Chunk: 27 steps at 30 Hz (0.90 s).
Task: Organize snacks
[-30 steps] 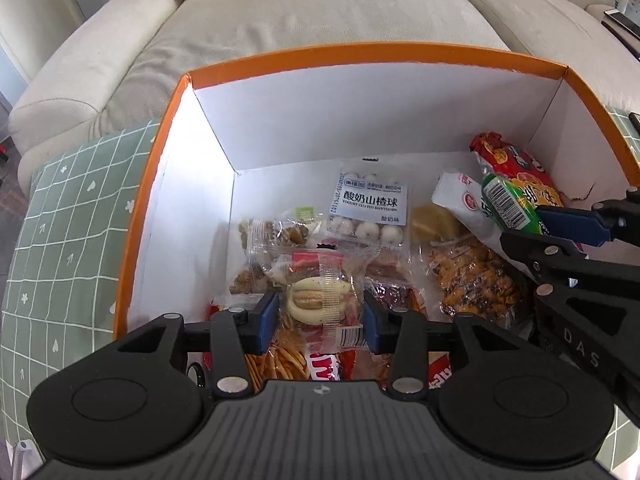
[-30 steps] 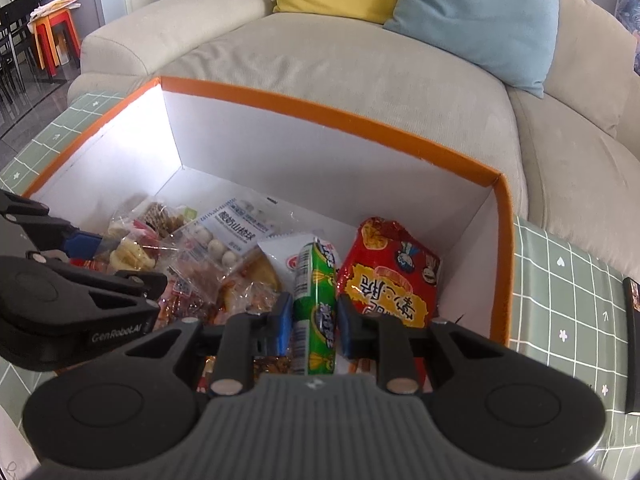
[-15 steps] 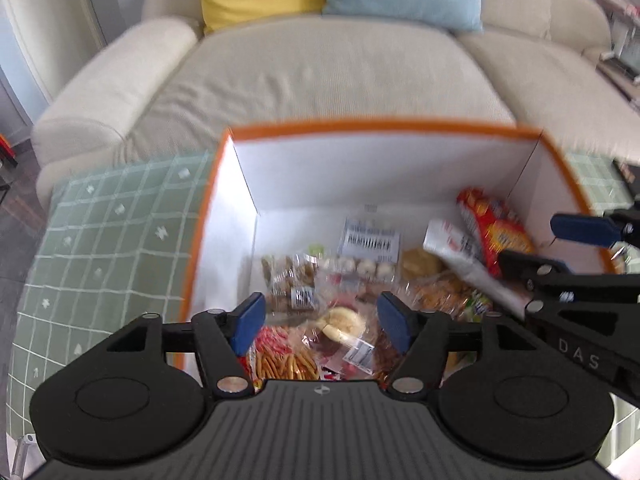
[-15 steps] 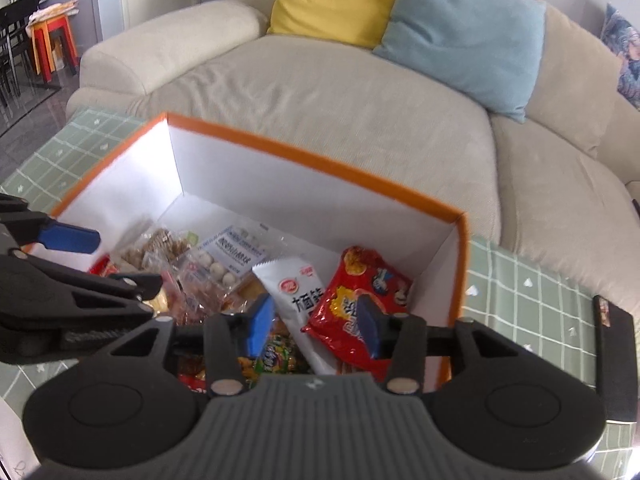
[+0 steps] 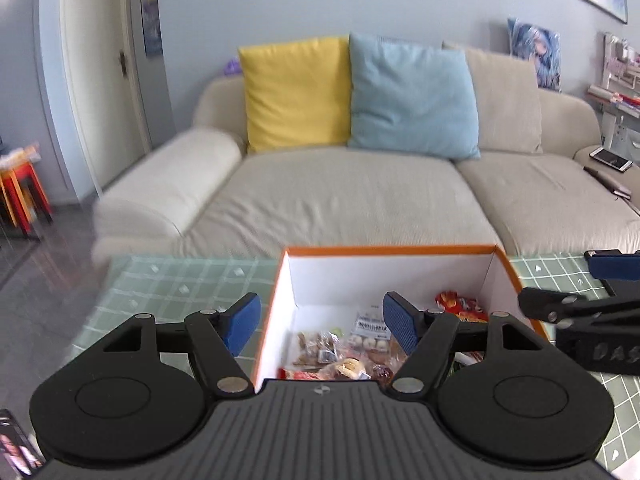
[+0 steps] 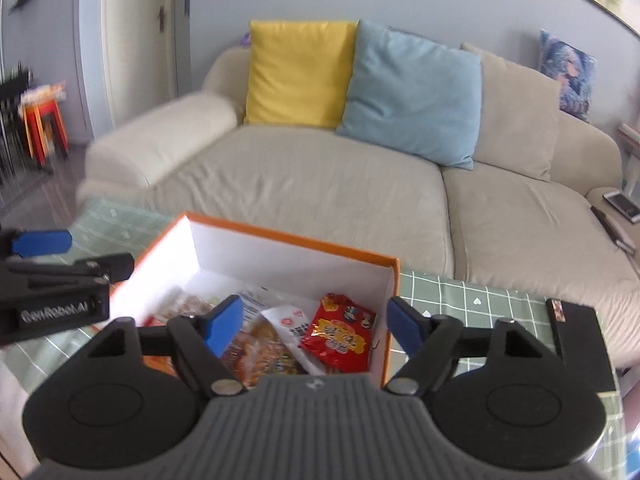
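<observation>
Both the left gripper (image 5: 320, 324) and the right gripper (image 6: 310, 324) have just been opening; their blue-padded jaws stand apart, empty, above the orange-rimmed white cardboard box (image 5: 384, 249). The assorted plastic snack packets (image 6: 340, 332) lie inside, their labels somewhat blurred.

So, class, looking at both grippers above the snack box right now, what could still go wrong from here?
1. The left gripper and right gripper hang open and empty side by side; their jaws have just been opening, and the two could collide on the next move.
2. The white packet and red packet lean loosely on the pile in the orange box and may slide.
3. The black object near the table's edge could get knocked.
</observation>
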Each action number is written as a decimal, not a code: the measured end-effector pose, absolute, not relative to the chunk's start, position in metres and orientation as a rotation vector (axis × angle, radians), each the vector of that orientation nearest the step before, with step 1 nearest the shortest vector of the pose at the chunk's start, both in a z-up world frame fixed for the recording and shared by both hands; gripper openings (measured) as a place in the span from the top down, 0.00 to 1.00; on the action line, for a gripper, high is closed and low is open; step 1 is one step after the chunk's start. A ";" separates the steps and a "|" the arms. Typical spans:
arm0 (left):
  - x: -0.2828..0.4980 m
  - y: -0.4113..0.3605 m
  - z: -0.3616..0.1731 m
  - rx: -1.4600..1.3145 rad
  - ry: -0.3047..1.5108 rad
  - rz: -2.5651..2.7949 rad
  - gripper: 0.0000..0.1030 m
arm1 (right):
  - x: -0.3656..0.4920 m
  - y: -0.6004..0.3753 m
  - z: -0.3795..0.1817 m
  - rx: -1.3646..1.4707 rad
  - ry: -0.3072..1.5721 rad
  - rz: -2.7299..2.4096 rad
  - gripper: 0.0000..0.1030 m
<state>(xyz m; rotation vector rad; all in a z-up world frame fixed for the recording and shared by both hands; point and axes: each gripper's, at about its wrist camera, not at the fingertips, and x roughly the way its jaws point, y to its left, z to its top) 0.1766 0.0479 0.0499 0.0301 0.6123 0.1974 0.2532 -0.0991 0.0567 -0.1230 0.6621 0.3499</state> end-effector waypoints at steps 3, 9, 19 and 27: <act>0.154 0.045 0.059 0.051 0.560 0.203 0.20 | 0.227 -0.113 0.071 -0.054 0.617 0.363 0.20; 0.114 0.040 0.062 0.058 0.505 0.207 0.20 | 0.175 -0.127 0.076 0.015 0.529 0.363 0.18; 0.076 0.025 0.042 0.062 0.508 0.215 0.20 | 0.100 -0.131 0.058 0.011 0.421 0.326 0.17; 0.069 0.028 0.015 0.040 0.579 0.230 0.14 | 0.085 -0.132 0.029 0.001 0.456 0.308 0.16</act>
